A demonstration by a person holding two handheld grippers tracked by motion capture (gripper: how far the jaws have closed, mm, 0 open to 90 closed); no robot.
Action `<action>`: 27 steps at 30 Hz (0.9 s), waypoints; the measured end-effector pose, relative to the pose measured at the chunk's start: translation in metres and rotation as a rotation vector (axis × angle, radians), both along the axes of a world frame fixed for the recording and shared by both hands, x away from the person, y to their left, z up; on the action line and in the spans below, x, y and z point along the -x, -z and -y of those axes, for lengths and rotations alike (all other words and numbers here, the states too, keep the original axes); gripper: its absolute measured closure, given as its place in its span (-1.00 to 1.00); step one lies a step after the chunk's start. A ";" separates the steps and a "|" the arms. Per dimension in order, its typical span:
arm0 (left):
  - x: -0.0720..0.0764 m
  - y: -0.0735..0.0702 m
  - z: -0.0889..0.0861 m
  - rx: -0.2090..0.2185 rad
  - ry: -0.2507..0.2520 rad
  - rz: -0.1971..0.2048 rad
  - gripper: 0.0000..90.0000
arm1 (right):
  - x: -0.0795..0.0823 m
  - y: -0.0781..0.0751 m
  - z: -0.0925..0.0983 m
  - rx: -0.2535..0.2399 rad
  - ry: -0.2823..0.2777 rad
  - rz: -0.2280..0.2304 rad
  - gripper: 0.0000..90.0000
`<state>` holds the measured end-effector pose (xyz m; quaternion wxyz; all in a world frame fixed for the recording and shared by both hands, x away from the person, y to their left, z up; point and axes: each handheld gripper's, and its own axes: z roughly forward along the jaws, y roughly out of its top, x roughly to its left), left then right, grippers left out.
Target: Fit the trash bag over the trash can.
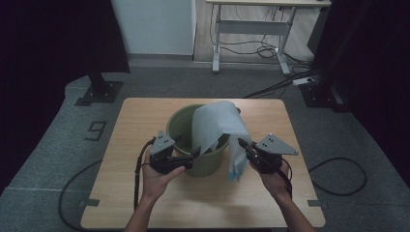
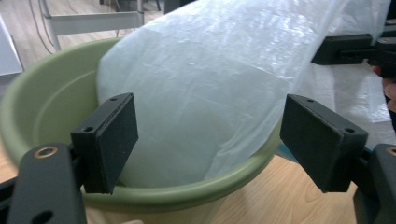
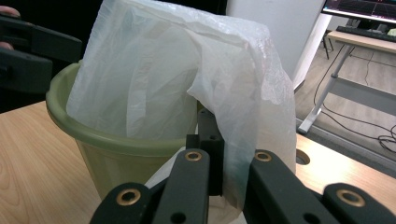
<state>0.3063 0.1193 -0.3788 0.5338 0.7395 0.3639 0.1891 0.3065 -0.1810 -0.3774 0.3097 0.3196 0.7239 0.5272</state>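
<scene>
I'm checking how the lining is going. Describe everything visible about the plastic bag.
The plastic bag is thin, translucent, white and crinkled. Part of it sits inside the green bin on the wooden table; the rest billows above the rim and drapes over the bin's right edge, hanging down outside. The right tongs are shut on that draped part. The left tongs stand open at the near rim, not pressing on the bag.

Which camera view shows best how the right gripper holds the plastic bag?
The right gripper view: the right gripper is shut on the plastic bag, film pinched between its fingers. The high view shows the bag draped over the green bin. The left gripper view shows the bag's bulging side.
</scene>
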 end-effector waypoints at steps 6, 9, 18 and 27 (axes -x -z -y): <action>-0.001 -0.001 0.019 -0.012 0.049 0.008 -0.61 | -0.002 -0.001 0.000 0.000 0.000 -0.012 0.96; -0.003 -0.002 0.024 -0.024 0.063 0.005 -0.63 | -0.002 -0.001 0.001 -0.011 -0.007 -0.017 0.96; -0.011 0.002 0.042 -0.063 0.058 0.002 -0.36 | -0.002 0.001 0.002 -0.029 -0.022 -0.028 0.95; -0.020 0.002 0.041 -0.030 0.076 -0.035 0.45 | 0.001 0.010 0.008 -0.046 -0.047 -0.039 0.87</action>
